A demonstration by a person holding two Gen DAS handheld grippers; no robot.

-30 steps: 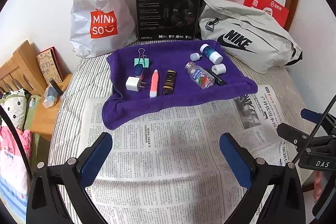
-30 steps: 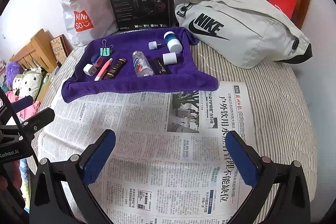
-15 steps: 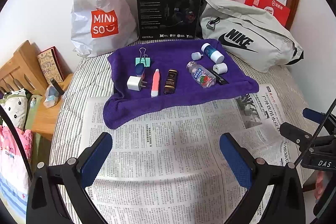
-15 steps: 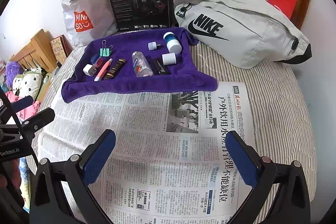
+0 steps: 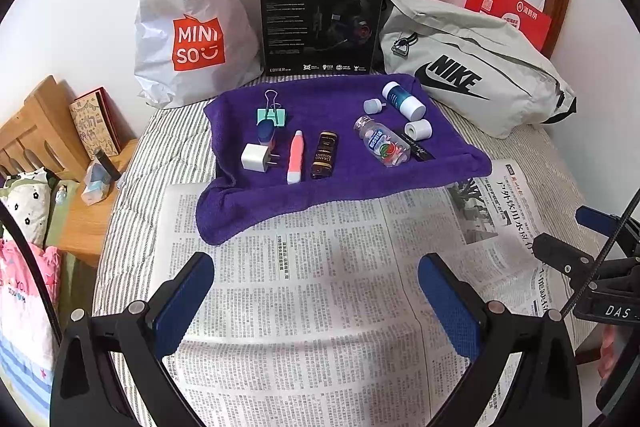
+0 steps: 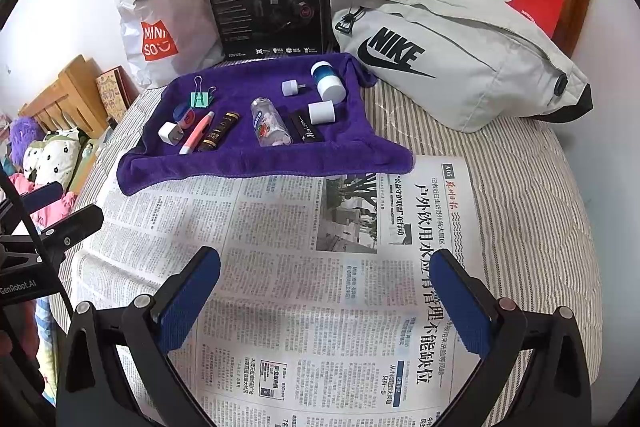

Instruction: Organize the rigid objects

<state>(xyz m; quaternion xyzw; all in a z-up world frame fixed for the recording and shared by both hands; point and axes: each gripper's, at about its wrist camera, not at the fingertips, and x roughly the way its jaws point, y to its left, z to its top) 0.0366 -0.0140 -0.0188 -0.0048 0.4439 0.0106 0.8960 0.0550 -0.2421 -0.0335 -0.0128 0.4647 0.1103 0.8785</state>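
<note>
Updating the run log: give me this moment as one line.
left tongs: open, empty, over newspaper | right tongs: open, empty | items on purple towel: untouched

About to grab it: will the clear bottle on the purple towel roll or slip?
The clear bottle lies on its side and looks round, so a nudge may roll it. Its smooth plastic could slip. The soft purple towel probably damps rolling.

Light: bright, even, indoor.
Shadows: soft, beneath each gripper's fingers on the newspaper.
Focus: sharp ahead.
Edges: strong fisheye bending, dark corners.
</note>
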